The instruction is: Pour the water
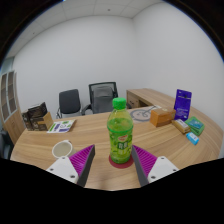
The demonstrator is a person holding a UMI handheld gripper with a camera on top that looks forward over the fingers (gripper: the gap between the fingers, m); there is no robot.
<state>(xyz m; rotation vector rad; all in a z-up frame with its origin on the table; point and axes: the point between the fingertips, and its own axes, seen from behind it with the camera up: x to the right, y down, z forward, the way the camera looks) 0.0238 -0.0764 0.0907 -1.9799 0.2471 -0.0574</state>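
Note:
A green plastic bottle (120,131) with a green cap and a yellow-green label stands upright on a round dark red coaster (120,161) on the wooden table (60,145). It is between my two fingers, just ahead of their tips. My gripper (115,155) is open, with a gap showing between each purple pad (83,156) and the bottle. No cup or glass is in view near the bottle.
A white bowl (63,148) sits left of the bottle, with a booklet (61,126) and a box (36,117) beyond it. To the right are a round tin (162,117), a purple box (183,104) and small packets (191,130). Two office chairs (101,97) stand behind the table.

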